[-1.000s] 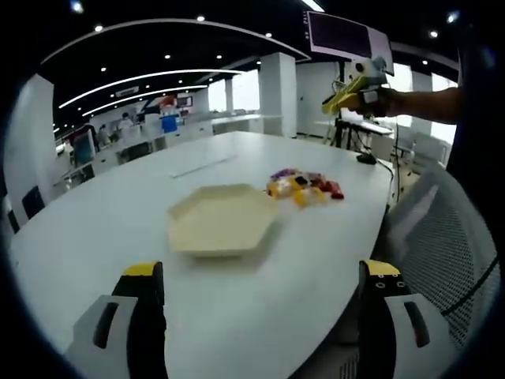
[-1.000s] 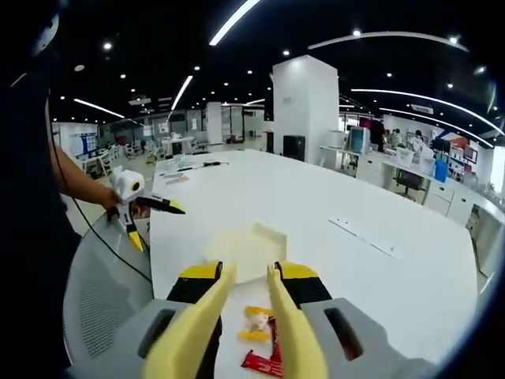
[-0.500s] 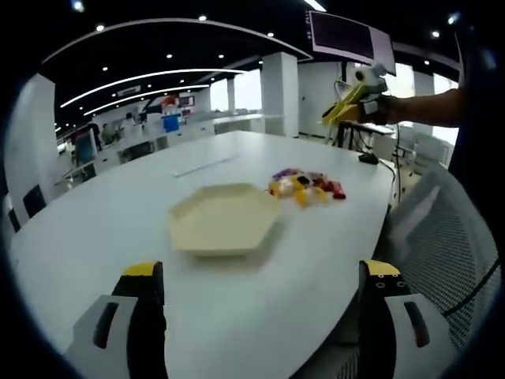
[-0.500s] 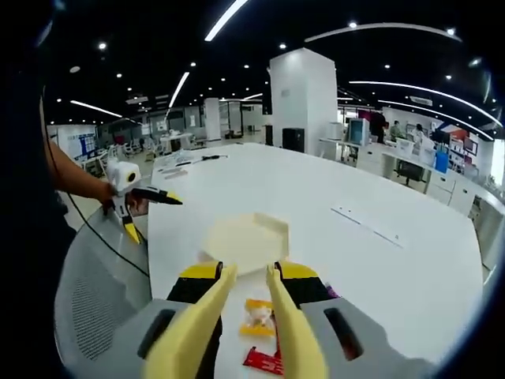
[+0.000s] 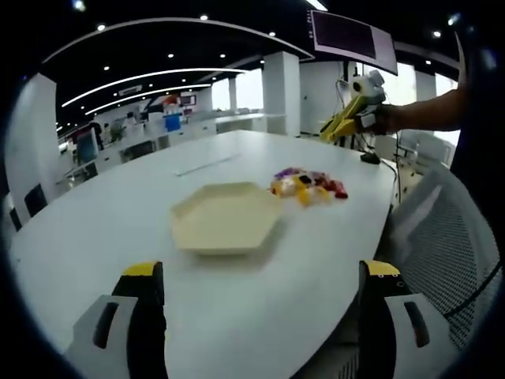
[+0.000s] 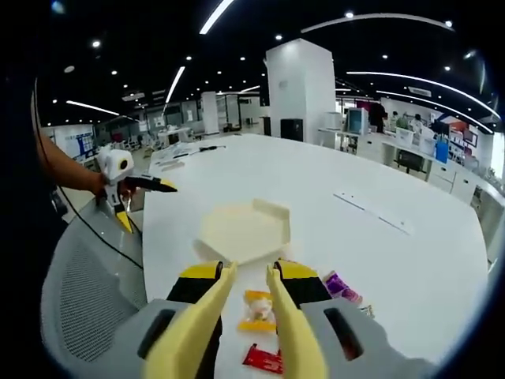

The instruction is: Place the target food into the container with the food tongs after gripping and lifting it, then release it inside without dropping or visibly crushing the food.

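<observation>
Two black, yellow-tipped jaws of the left gripper [image 5: 260,316] rise from the bottom of the left gripper view, set wide apart with nothing between them, above the near edge of a white table [image 5: 118,213]. Beyond them, mid-table, sits the cream hexagonal tray [image 5: 225,219], bare inside. Just past its far right corner lies a pile of wrapped snacks [image 5: 306,185], yellow, red and purple. Farther off, a hand holds the right gripper [image 5: 347,120] in the air above the table's far edge.

Seen from the right gripper view, the yellow food tongs [image 6: 241,332] sit clamped in the gripper's jaws, their two blades a narrow gap apart with nothing gripped. Between the blade tips, down on the table, shows a yellow-wrapped snack [image 6: 258,308], with a red wrapper [image 6: 263,359] nearer and a purple one [image 6: 339,286] to the right. The tray lies beyond them, and the left gripper [image 6: 126,183] hovers off the table's left edge.
</observation>
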`<action>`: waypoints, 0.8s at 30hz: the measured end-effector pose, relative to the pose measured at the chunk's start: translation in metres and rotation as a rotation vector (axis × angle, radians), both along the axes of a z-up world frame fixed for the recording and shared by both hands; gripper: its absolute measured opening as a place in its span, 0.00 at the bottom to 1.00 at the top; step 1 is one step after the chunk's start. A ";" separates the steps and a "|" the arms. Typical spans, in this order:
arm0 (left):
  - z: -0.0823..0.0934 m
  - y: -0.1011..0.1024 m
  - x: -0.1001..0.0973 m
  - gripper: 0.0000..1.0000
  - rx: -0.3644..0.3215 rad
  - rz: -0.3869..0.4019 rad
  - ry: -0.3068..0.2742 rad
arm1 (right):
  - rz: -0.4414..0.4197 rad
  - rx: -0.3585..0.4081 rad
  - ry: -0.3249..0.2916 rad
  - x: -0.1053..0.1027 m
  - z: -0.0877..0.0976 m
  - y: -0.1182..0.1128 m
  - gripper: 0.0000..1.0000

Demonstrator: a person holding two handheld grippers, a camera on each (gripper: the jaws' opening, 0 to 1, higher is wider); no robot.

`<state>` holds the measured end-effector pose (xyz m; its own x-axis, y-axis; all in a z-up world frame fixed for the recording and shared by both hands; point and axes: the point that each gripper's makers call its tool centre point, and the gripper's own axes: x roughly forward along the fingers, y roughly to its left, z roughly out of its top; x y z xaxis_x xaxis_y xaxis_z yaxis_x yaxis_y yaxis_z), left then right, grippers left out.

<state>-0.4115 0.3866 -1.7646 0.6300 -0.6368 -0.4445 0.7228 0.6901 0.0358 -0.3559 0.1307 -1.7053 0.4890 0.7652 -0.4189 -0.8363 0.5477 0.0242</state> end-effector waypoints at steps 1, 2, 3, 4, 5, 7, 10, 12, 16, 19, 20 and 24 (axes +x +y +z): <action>0.000 0.000 0.000 0.99 -0.001 0.001 0.000 | 0.000 0.000 0.001 0.000 0.000 0.000 0.25; 0.000 0.000 0.000 0.99 -0.003 0.003 0.000 | 0.000 -0.001 0.003 -0.001 -0.001 0.001 0.25; 0.000 0.000 0.000 0.99 -0.003 0.004 0.000 | 0.001 -0.003 0.003 -0.001 -0.001 0.001 0.25; 0.000 0.000 0.000 0.99 -0.003 0.004 0.000 | 0.002 -0.006 0.003 -0.001 -0.001 0.001 0.25; 0.000 0.000 0.000 0.99 -0.003 0.004 0.000 | 0.002 -0.007 0.003 -0.001 -0.001 0.001 0.25; 0.000 0.000 0.000 0.99 0.001 0.003 0.000 | 0.000 -0.007 0.004 0.000 -0.002 0.000 0.25; 0.000 0.001 0.001 0.99 0.001 0.006 0.001 | -0.003 -0.011 0.007 0.000 -0.005 -0.001 0.25; 0.000 0.002 0.001 0.99 0.000 0.010 0.000 | -0.007 -0.013 0.011 0.001 -0.008 -0.002 0.25; -0.001 0.002 0.001 0.99 0.004 0.010 0.001 | -0.020 -0.011 0.020 0.004 -0.016 -0.003 0.25; -0.001 0.002 0.001 0.99 0.011 0.008 0.001 | -0.028 -0.008 0.031 0.005 -0.023 -0.002 0.25; -0.001 0.001 0.001 0.99 0.012 0.007 0.001 | -0.029 -0.010 0.033 0.005 -0.025 -0.002 0.25; -0.001 0.002 0.001 0.99 0.015 0.008 -0.002 | -0.030 -0.018 0.045 0.005 -0.036 -0.001 0.25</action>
